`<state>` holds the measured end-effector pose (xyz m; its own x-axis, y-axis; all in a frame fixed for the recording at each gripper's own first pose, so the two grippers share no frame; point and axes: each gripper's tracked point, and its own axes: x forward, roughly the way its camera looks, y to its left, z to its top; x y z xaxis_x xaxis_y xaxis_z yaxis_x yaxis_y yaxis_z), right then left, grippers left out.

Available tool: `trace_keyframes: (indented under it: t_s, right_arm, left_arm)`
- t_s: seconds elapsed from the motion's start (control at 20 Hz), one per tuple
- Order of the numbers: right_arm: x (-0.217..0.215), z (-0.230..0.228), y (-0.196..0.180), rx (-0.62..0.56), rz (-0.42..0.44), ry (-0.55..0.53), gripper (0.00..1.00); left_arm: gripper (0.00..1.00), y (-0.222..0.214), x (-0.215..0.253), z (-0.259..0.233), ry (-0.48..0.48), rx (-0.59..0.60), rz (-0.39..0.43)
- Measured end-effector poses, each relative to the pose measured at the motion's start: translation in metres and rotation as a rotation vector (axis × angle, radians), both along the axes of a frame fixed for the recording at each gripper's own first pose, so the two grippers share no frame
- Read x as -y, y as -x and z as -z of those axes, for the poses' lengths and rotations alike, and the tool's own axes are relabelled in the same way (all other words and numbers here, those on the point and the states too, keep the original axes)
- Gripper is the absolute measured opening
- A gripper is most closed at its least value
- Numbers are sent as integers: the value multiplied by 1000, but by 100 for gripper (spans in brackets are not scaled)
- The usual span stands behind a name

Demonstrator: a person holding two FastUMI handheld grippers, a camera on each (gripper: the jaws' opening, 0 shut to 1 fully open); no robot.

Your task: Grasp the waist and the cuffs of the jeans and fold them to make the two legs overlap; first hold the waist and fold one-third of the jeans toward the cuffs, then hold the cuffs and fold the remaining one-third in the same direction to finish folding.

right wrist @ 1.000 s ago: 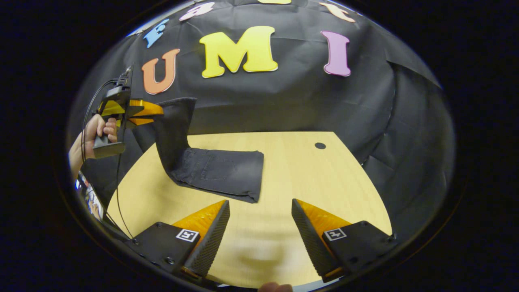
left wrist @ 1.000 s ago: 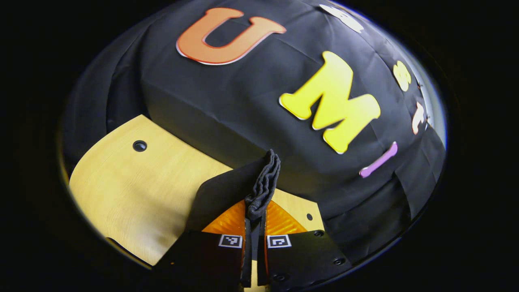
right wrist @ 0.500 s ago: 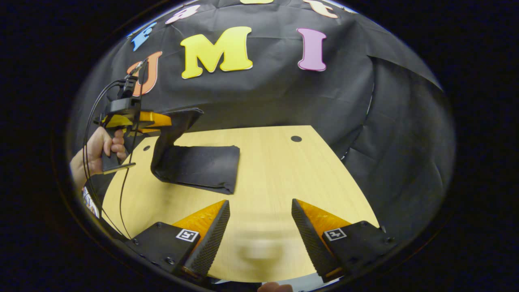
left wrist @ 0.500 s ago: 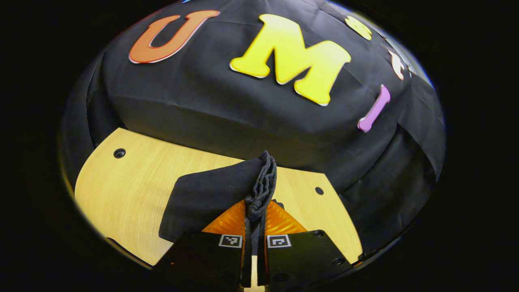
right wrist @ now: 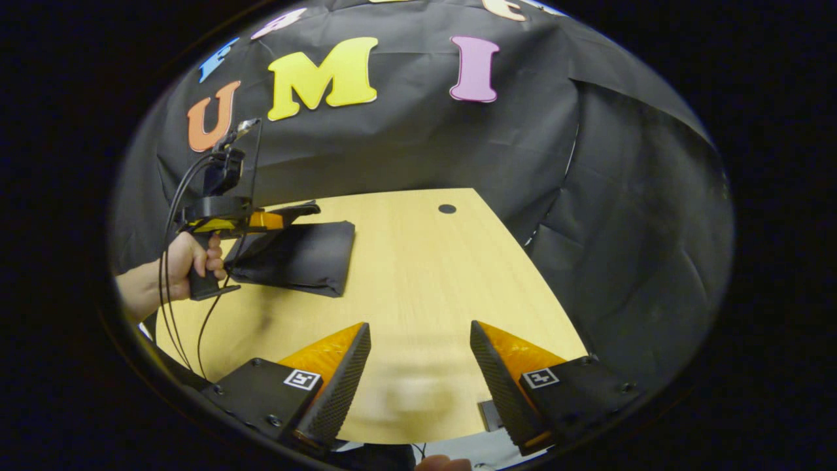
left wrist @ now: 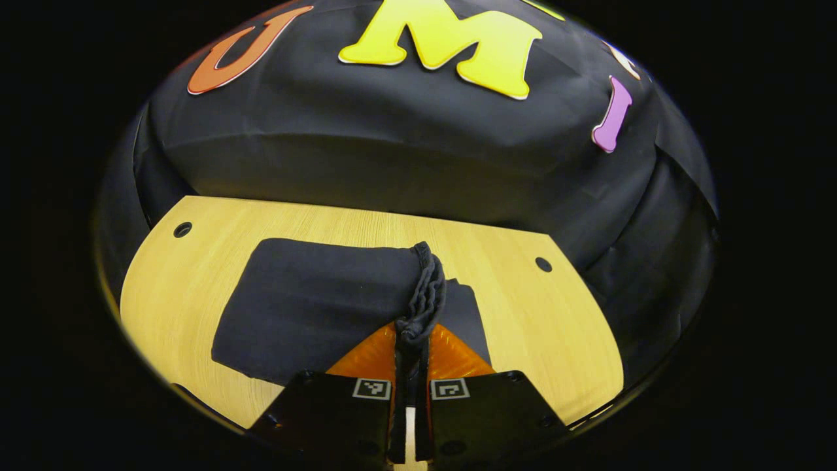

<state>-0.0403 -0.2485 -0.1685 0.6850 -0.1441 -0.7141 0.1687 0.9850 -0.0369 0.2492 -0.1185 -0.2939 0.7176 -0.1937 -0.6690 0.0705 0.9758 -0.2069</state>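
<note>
Light wood tabletop point(left wrist: 196, 288), visible grain, rounded edges. Small dark round hole point(left wrist: 182, 229) near its far left corner, another hole point(left wrist: 543, 264) near the far right corner. Black cloth wall point(right wrist: 418, 150) hangs behind the far edge and wraps round the right side, creased, with a seam. Lighting even, soft sheen on the wood.

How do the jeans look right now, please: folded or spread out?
Folded, nearly finished. The jeans lie as a compact stack on the table, while the left gripper holds the last bunched edge just above the stack.
</note>
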Motion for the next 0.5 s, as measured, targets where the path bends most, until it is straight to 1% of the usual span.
trace_keyframes:
  t_s: [0.2,0.25,0.3,0.35,0.4,0.45,0.5]
  right_arm:
    - [12,6,1,-23,-4,5,96]
    - [14,8,2,-26,-6,2,93]
    - [15,9,-1,-29,-10,-6,96]
    - [16,11,-3,-30,-13,-10,96]
    - [17,10,-7,-26,-17,-20,96]
    - [17,11,-10,-21,-20,-27,94]
    - [16,10,-15,-14,-27,-36,96]
  left_arm:
    - [9,0,6,30,-77,-34,-26]
    - [9,1,8,36,-83,-43,-31]
    - [11,2,9,42,-85,-52,-33]
    - [12,1,9,47,-86,-65,-43]
    - [16,1,12,50,-85,-80,-44]
    - [17,5,11,54,-98,-95,-52]
    - [27,4,10,58,-114,-104,-62]
